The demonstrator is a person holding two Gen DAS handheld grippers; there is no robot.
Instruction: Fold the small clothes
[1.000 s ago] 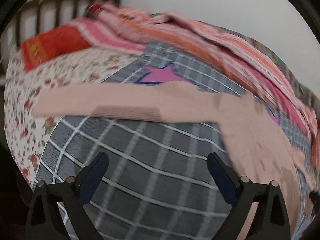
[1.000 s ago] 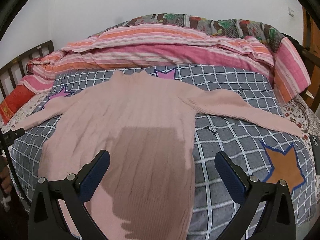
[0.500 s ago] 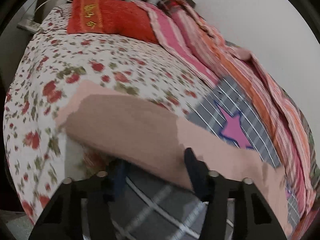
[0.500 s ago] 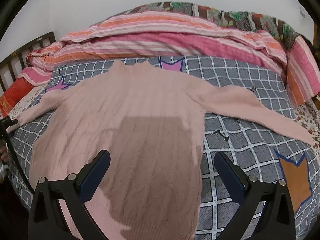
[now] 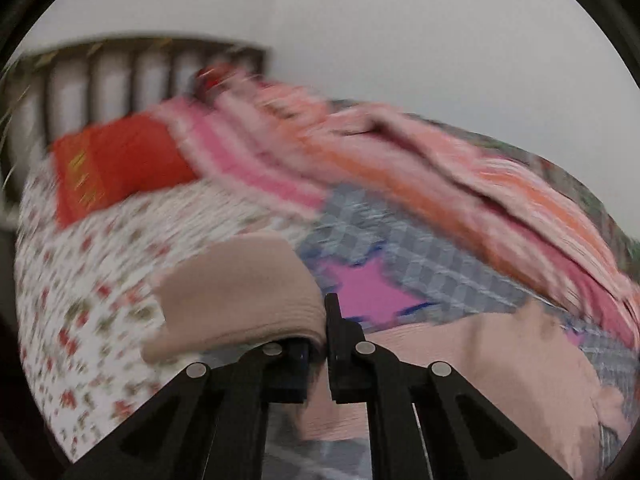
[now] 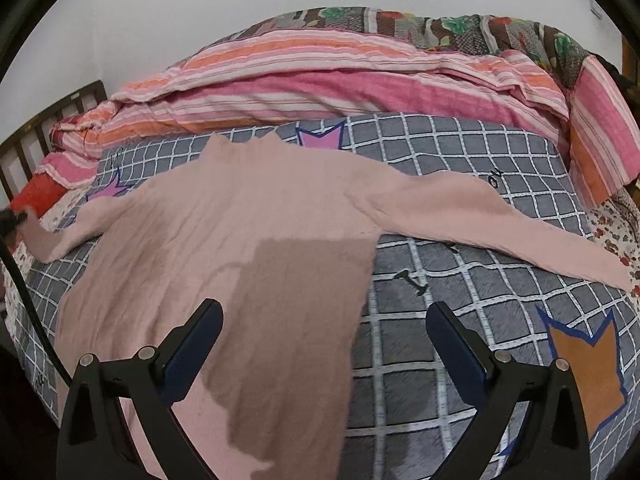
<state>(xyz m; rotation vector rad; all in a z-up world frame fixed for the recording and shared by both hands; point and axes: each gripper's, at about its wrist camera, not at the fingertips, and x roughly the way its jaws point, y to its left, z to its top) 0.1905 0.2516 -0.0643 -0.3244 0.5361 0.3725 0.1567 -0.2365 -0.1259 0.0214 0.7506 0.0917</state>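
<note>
A pale pink knitted sweater (image 6: pixel 248 232) lies flat on the grey checked bedspread (image 6: pixel 460 152), both sleeves spread out. My left gripper (image 5: pixel 320 344) is shut on the cuff end of the left sleeve (image 5: pixel 240 292), which drapes over its left finger and is lifted off the bed. In the right wrist view that sleeve end (image 6: pixel 36 236) rises at the far left edge, with the left gripper's dark tip beside it. My right gripper (image 6: pixel 324 332) hovers open above the sweater's lower body, nothing between its fingers. The right sleeve (image 6: pixel 520 236) stretches toward the bed's right side.
A rolled pink and orange striped quilt (image 6: pixel 340 80) lies along the wall behind the sweater. A red pillow (image 5: pixel 116 172) rests on the floral sheet (image 5: pixel 80 300) near the dark wooden headboard (image 5: pixel 132 68). An orange star patch (image 6: pixel 584 372) marks the bedspread at the right.
My left gripper went from wide open to shut on the left sleeve's cuff and lifted it. The right gripper drifted slightly closer over the sweater and stayed open.
</note>
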